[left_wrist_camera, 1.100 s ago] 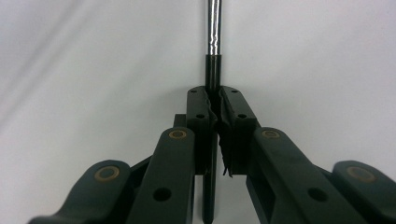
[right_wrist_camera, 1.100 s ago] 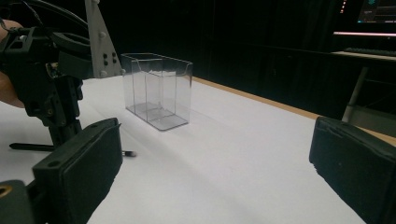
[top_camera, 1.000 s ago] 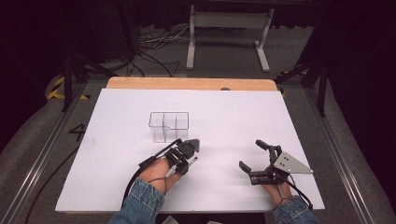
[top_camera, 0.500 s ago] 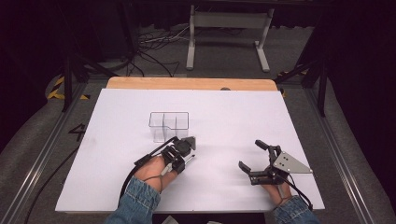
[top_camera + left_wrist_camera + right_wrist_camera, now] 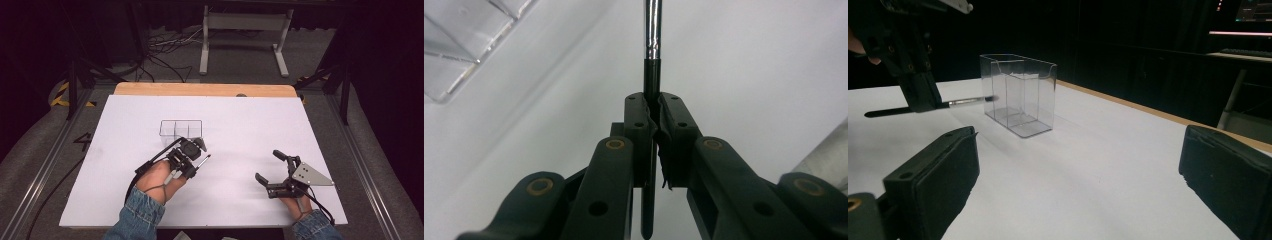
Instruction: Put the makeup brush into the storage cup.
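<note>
1. While the left gripper [image 5: 192, 156] hangs over the table [image 5: 250, 125], its fingers [image 5: 639, 117] are pressed together on the black handle of a thin brush [image 5: 652, 75], which runs straight between them, with the metal ferrule reaching out past the tips and the butt end trailing back beneath.
2. The brush looks light, stiff and slim; its smooth round handle could twist or slide in a loose pinch, so a hold on the dark handle just behind the ferrule, as here, seems the soundest place.
3. Just beyond and to one side of those fingers stands a clear plastic organizer [image 5: 181, 128] with divided compartments. It appears light and easy to nudge or tip, so the brush would want a gentle entry from above.
4. From the right gripper view, the brush's tip end [image 5: 989, 98] points toward the organizer's near wall [image 5: 1018, 92], close to it; whether it touches I cannot tell.
5. Well apart, the right gripper [image 5: 277, 170] rests low near the table's edge with its fingers [image 5: 935, 172] spread wide and holding nothing.
</note>
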The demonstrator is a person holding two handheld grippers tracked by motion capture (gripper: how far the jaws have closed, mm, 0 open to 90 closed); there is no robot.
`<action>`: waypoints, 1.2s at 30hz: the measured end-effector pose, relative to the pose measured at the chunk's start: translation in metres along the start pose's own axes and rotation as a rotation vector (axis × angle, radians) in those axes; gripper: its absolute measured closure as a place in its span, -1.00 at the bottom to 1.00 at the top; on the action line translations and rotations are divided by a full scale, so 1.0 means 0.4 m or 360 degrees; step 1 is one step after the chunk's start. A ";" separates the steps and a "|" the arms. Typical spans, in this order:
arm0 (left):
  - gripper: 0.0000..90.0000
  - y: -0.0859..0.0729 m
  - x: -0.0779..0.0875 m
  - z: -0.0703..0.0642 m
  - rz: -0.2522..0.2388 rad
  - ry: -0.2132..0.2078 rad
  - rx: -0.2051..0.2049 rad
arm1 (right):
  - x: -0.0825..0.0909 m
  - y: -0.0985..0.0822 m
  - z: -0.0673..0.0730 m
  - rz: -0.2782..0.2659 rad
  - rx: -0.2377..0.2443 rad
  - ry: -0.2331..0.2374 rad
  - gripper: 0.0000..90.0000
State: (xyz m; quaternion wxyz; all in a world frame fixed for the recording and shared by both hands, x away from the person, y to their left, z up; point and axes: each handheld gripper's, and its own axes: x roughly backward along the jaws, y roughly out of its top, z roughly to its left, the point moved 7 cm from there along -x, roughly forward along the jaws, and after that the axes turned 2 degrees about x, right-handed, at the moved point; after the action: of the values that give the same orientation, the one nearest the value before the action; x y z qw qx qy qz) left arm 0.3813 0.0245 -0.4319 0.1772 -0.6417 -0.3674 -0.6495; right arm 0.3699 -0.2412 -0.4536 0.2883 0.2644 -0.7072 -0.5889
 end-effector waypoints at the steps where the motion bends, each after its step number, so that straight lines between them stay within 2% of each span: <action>1: 0.85 0.000 0.006 0.000 -0.0018 -0.0017 -0.0007 | 0.000 0.000 0.001 0.0000 -0.0005 -0.0001 -0.93; 3: 0.85 0.001 0.017 0.001 -0.0068 -0.0036 -0.0014 | -0.001 0.000 0.001 0.0000 -0.0009 0.0001 -0.93; 9: 0.85 0.005 0.041 0.012 -0.0214 -0.0036 -0.0043 | -0.002 0.000 0.002 0.0000 -0.0010 0.0011 -0.93; 10: 0.85 0.005 0.041 0.012 -0.0214 -0.0036 -0.0043 | -0.002 0.000 0.002 0.0000 -0.0010 0.0012 -0.93; 13: 0.85 0.009 0.058 0.018 -0.0360 -0.0037 -0.0037 | -0.002 0.000 0.003 0.0001 -0.0009 0.0012 -0.93; 16: 0.85 0.011 0.067 0.027 -0.0483 -0.0083 -0.0030 | -0.002 -0.001 0.002 0.0002 -0.0011 0.0011 -0.93; 20: 0.85 0.012 0.076 0.039 -0.0614 -0.0095 -0.0019 | -0.003 -0.001 0.003 0.0002 -0.0007 0.0015 -0.93; 22: 0.86 0.012 0.083 0.041 -0.0676 -0.0091 -0.0025 | -0.004 -0.002 0.002 0.0005 -0.0007 0.0014 -0.93; 26: 0.86 0.015 0.095 0.051 -0.0794 -0.0034 -0.0014 | -0.004 -0.003 0.001 0.0010 -0.0011 0.0011 -0.93; 33: 0.86 0.017 0.109 0.055 -0.0969 -0.0055 -0.0019 | -0.004 -0.005 -0.005 0.0023 -0.0028 -0.0001 -0.93; 36: 0.85 0.018 0.114 0.059 -0.1042 -0.0041 -0.0036 | -0.004 -0.006 -0.004 0.0026 -0.0025 -0.0003 -0.93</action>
State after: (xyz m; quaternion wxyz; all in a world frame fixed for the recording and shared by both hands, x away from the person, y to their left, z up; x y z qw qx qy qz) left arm 0.3979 0.0471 -0.3884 -0.0528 -0.4996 -0.5491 -0.6679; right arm 0.3724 -0.2415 -0.4558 0.2945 0.2559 -0.7050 -0.5923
